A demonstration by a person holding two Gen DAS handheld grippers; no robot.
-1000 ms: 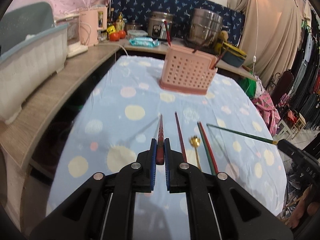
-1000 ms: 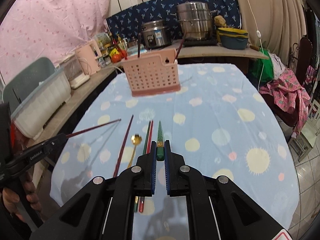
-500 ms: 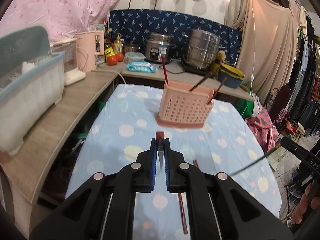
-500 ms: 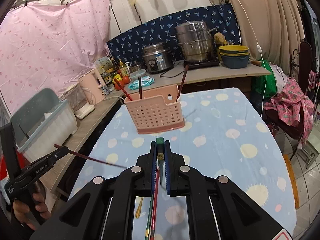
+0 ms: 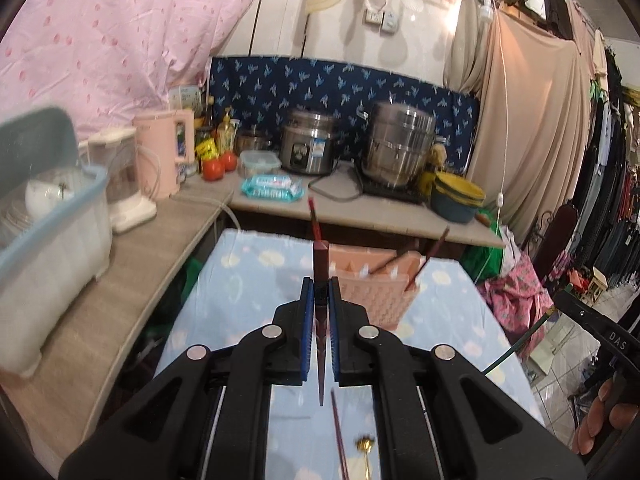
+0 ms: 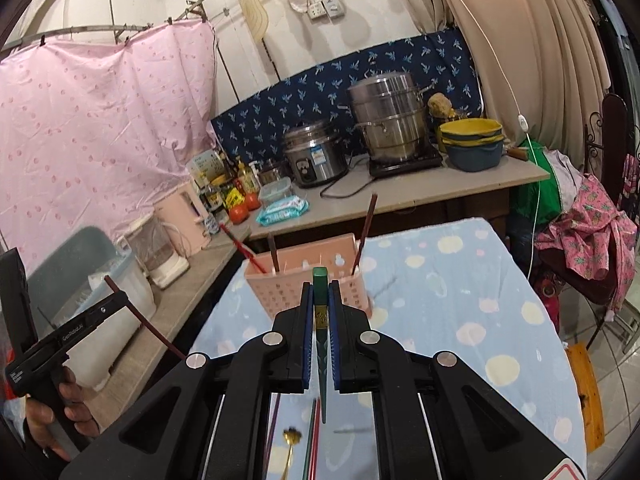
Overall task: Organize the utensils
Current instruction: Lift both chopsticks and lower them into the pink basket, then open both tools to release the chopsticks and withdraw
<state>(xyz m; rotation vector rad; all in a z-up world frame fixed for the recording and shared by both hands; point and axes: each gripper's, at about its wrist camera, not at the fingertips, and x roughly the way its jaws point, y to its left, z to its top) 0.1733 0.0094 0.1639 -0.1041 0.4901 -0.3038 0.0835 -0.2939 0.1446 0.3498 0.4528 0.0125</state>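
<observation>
My left gripper (image 5: 320, 288) is shut on a dark red chopstick (image 5: 321, 258), held above the table with its tip hanging down. My right gripper (image 6: 320, 288) is shut on a green chopstick (image 6: 320, 280), held the same way. The pink perforated basket (image 5: 386, 296) (image 6: 280, 288) stands just beyond both grippers and holds several chopsticks. On the dotted cloth below lie a gold spoon (image 6: 291, 436), a green and red pair of chopsticks (image 6: 314, 432) and a dark chopstick (image 5: 339, 436). The right wrist view shows the left gripper (image 6: 116, 300) at the left, in a hand.
An L-shaped counter runs behind and along the left of the table, with a rice cooker (image 5: 306, 150), a steamer pot (image 5: 400, 144), stacked bowls (image 6: 472, 142), a pink kettle (image 5: 166, 156) and a dish box (image 5: 52, 224). A chair with clothes (image 6: 588, 240) stands at the right.
Both grippers have lifted their chopsticks off the table and risen toward the basket. The chopsticks have swung from lying forward to hanging tip down.
</observation>
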